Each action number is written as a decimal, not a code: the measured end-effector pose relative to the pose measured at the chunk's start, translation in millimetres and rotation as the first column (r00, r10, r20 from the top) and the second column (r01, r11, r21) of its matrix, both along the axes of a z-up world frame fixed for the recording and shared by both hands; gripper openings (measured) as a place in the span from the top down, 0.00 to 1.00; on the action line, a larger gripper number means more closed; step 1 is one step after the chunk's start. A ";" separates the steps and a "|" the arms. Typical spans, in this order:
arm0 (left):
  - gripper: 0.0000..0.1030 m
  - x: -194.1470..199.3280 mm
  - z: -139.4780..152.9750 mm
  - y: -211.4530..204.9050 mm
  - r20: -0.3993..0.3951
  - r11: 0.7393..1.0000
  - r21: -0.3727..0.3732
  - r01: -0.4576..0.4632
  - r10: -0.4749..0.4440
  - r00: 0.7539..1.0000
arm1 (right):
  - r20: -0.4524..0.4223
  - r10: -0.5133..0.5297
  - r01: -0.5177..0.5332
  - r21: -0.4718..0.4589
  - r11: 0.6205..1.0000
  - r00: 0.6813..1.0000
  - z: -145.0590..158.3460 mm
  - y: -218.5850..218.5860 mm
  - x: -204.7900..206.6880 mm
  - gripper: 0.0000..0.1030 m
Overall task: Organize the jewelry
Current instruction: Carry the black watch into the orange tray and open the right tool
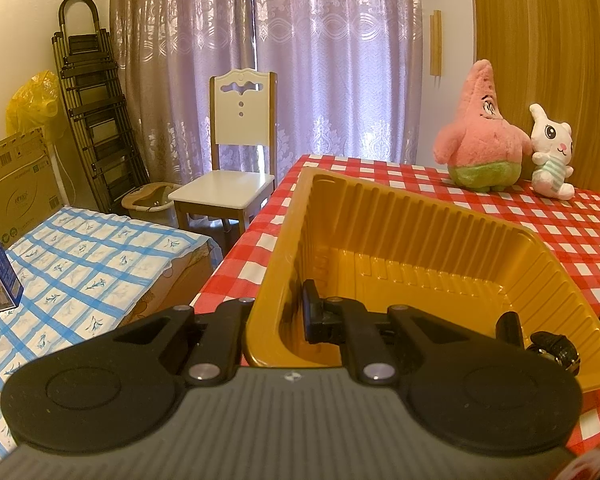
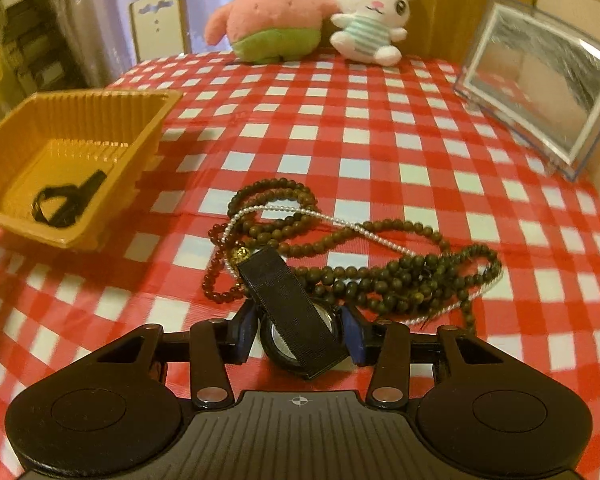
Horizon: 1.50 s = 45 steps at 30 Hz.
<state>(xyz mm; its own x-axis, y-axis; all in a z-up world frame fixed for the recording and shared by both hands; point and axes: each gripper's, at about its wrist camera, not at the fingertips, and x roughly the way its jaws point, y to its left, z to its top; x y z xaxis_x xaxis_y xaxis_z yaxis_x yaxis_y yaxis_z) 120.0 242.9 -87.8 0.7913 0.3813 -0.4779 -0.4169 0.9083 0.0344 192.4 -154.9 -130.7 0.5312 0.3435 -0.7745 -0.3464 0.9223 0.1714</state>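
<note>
Two watches (image 2: 300, 320), one tray (image 2: 156, 136), two plushies (image 2: 268, 16)

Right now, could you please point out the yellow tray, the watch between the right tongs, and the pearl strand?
Yellow tray (image 2: 100, 98): right wrist view, on its far rim.
Watch (image 2: 278, 280): right wrist view, on its black strap.
Pearl strand (image 2: 340, 220): right wrist view, where it crosses the dark beads.

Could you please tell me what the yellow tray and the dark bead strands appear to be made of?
Yellow tray: thin moulded plastic, glossy, judging by its ribbed walls and sheen. Dark bead strands: probably wood, brown with a dull polish, though the look leaves stone or resin open.
</note>
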 end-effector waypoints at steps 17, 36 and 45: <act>0.90 -0.3 -2.4 0.1 -0.003 1.000 0.001 -0.001 0.001 1.000 | 0.027 0.066 -0.069 0.122 0.990 0.997 55.3 31.5 -5.8 0.56; 0.90 0.4 -1.0 -2.9 -0.005 1.000 -0.011 0.005 -0.005 1.000 | 0.075 0.367 -0.374 0.251 0.893 0.927 74.7 187.6 17.5 0.56; 0.91 0.6 -0.5 -0.8 -0.002 1.000 -0.022 0.007 -0.007 1.000 | 0.023 0.422 -0.419 0.178 0.891 0.906 42.9 228.2 25.6 0.56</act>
<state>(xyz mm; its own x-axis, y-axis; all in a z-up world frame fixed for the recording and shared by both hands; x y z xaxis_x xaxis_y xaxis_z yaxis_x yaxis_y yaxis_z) 120.6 242.2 -88.4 0.7926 0.3652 -0.4882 -0.4107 0.9116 0.0152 218.0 73.3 -87.8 0.2953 0.6620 -0.6889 -0.6907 0.6461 0.3247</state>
